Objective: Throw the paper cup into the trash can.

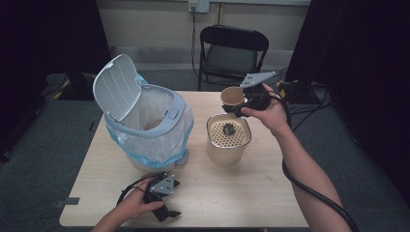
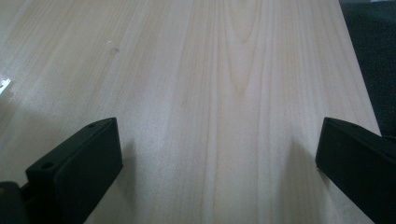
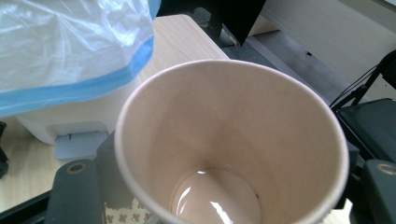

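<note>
My right gripper (image 1: 244, 104) is shut on a tan paper cup (image 1: 232, 96), held in the air just behind a beige canister (image 1: 227, 150). In the right gripper view the paper cup (image 3: 233, 135) sits between the two black jaws of the right gripper (image 3: 229, 196), its mouth toward the camera and its bottom wet and shiny. A perforated strainer (image 1: 237, 133) tops the canister, with a dark lump (image 1: 228, 129) lying on it. My left gripper (image 1: 167, 212) rests near the table's front edge. In its own view the left gripper (image 2: 219, 154) stands open over bare wood.
A white bin (image 1: 145, 121) lined with a clear blue-edged bag stands at the table's left, its lid (image 1: 116, 84) flipped up. The bag (image 3: 70, 46) hangs close to the cup. A black folding chair (image 1: 232, 48) stands behind the wooden table (image 1: 241, 193).
</note>
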Tool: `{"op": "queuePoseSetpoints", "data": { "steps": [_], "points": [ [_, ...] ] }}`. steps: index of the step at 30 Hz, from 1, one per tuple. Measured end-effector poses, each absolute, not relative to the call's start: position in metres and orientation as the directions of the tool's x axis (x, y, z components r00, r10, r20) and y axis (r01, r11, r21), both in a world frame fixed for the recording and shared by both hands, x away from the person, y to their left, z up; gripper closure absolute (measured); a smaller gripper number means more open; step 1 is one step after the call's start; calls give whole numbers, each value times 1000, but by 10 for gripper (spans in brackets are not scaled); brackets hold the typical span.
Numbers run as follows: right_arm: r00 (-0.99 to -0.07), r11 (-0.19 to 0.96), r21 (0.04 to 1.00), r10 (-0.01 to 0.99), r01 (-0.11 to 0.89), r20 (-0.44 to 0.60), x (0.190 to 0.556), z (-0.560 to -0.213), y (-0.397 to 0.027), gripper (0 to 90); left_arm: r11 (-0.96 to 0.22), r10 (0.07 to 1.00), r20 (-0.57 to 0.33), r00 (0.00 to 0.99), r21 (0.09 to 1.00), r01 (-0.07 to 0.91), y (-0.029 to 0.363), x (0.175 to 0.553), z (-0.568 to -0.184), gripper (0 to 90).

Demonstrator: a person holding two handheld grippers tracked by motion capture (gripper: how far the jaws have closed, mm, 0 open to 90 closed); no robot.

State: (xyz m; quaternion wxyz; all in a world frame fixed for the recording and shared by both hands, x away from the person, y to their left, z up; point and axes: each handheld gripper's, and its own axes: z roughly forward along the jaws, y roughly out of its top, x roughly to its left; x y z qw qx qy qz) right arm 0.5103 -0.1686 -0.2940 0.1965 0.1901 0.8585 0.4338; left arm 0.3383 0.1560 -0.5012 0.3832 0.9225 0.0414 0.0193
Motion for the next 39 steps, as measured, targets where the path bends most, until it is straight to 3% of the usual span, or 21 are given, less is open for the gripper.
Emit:
{"op": "queuePoseSetpoints", "data": {
  "steps": [39],
  "points": [
    [-902, 564, 818, 405, 113, -154, 507, -251, -121, 258, -706, 94, 5, 996, 706, 63, 156, 338, -501, 0]
  ]
}}
